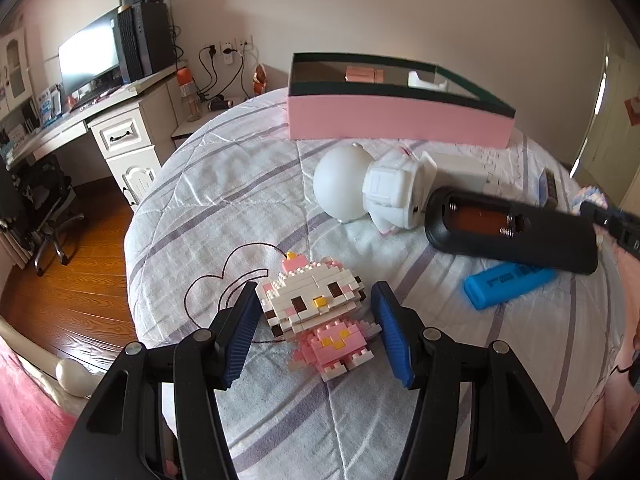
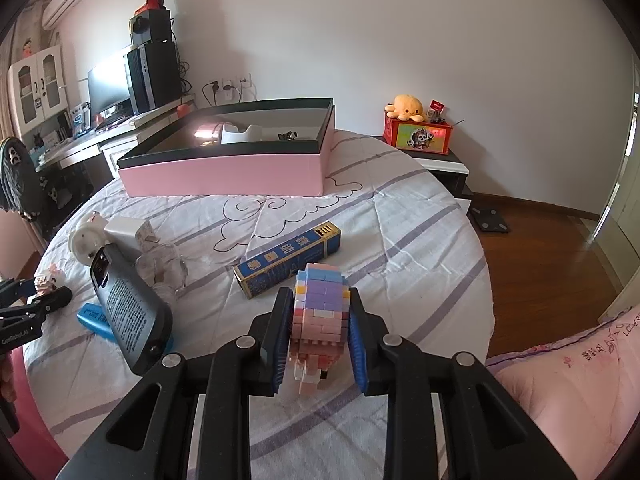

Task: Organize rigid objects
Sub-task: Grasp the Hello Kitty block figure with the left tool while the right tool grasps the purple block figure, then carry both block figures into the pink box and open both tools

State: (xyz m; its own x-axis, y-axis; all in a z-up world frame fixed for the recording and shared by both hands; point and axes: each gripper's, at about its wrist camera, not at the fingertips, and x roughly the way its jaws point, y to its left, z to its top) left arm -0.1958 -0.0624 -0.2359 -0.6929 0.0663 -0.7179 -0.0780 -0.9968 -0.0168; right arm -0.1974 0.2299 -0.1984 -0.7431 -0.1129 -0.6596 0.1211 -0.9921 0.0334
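L gripper (image 1: 316,320): jaws part open, straddling pink/white brick cat figure (image 1: 316,312) lying on quilt (image 1: 240,200); pads not pressing.
R gripper (image 2: 320,332): jaws narrow, clamped on pastel brick figure (image 2: 320,312).
Pink box (image 2: 224,172): far side of bed, lid off.
Black remote (image 1: 508,232): atop blue case (image 1: 504,284).

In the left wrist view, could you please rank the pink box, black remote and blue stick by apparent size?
1. Pink open-top cardboard box, though farthest away.
2. Black plastic remote, battery bay open.
3. Blue plastic stick, part-hidden under the remote.
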